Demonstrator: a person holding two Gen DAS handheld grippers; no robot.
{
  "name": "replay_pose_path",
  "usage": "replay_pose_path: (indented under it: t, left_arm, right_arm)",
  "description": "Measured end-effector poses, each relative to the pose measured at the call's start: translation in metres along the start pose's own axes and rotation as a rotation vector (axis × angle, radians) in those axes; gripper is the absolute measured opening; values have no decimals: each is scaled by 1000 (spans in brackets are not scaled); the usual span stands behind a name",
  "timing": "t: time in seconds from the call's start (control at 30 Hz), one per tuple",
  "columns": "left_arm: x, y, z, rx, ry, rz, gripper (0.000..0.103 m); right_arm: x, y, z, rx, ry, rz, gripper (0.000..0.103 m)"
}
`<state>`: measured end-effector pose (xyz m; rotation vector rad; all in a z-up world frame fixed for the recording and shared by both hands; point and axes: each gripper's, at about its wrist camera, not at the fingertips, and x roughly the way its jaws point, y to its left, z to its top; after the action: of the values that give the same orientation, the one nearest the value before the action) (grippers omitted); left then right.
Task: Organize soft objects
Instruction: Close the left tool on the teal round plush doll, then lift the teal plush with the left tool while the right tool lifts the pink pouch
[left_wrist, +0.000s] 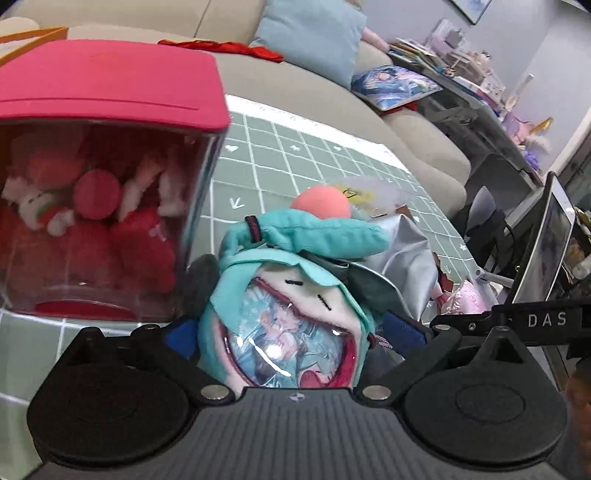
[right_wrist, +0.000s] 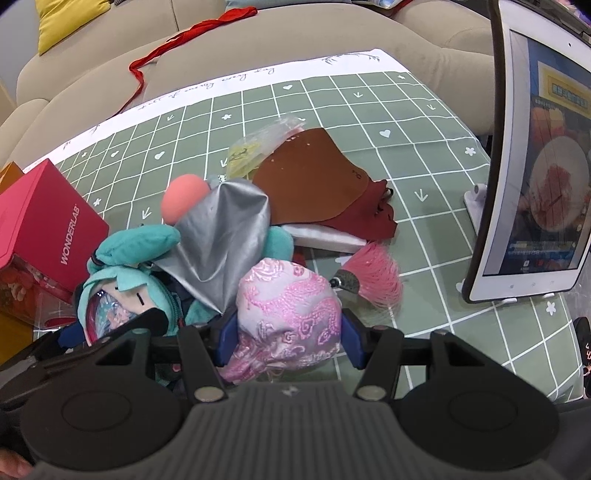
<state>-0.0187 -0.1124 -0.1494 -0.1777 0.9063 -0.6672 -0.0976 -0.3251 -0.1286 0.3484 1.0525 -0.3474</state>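
Left wrist view: my left fingers (left_wrist: 291, 334) stand wide around the teal plush (left_wrist: 284, 317), bottom hidden; my right fingers (right_wrist: 286, 332) hold the pink pouch (right_wrist: 291, 310).

Both views were bright and evenly lit, with soft shadows. Fisheye bending curved the grid cloth (right_wrist: 332, 110) and left dark corners. Glare spotted the plush's clear window (left_wrist: 273, 349). The red-lidded box (left_wrist: 107, 177) looked smeared; the tablet screen (right_wrist: 546, 166) glowed
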Motion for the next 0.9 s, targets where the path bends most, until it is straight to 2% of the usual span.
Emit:
replay_pose_path:
  t: [0.1, 0.17, 0.2, 0.23, 0.37, 0.43, 0.53, 0.57, 0.6, 0.63, 0.67, 0.7, 0.73, 0.8, 0.83, 0.87, 0.9]
  left_arm:
    - [1, -2, -1, 35, -10, -6, 101]
    - [0, -6, -4, 79, -15, 37, 95]
    - [-1, -7, -6, 99, -20, 44, 79]
    - [-1, -9, -7, 100, -23, 46, 66]
    - [-10, -2, -9, 33, -45, 80, 47]
    - [-16, 7, -4, -29, -27, 46, 44]
    - [-20, 19, -1, -102, -15, 17, 43]
    - [-20, 20, 0, -115, -9, 9, 47]
    - [-21, 21, 0, -120, -6, -4, 64]
    - [-21, 22, -1, -115, -3, -19, 76]
    - [-18, 20, -1, -102, 5, -42, 95]
    - [-14, 19, -2, -76, 30, -73, 100]
    - [-6, 17, -3, -53, 68, -112, 100]
    - [-2, 14, -8, -9, 33, -167, 101]
    - [0, 12, -10, 12, 9, -158, 101]
    - [1, 9, -12, 32, -9, -143, 96]
    - [2, 6, -13, 53, -20, -127, 84]
  right_arm:
    - [0, 0, 0, -1, 1, -3, 56]
    - [0, 1, 0, -8, -2, -2, 56]
    - [-1, 1, -1, -13, -7, -1, 56]
    - [-2, 2, -1, -19, -10, 0, 56]
    - [-3, 3, -1, -29, -18, -2, 56]
    - [-4, 3, -1, -30, -18, -3, 56]
    - [-4, 4, -1, -33, -17, -3, 56]
    - [-3, 4, -1, -34, -16, -4, 56]
    - [-3, 5, -1, -34, -15, -4, 56]
    - [-2, 5, -1, -34, -13, -5, 56]
    - [-2, 5, -1, -33, -11, -6, 56]
    - [-1, 5, -1, -34, -8, -7, 56]
    - [-1, 6, -1, -35, -7, -6, 56]
    - [0, 6, -1, -38, -6, -5, 56]
    - [0, 6, -2, -38, -6, -5, 56]
    - [0, 6, -2, -38, -5, -5, 56]
    - [0, 6, -2, -38, -4, -6, 56]
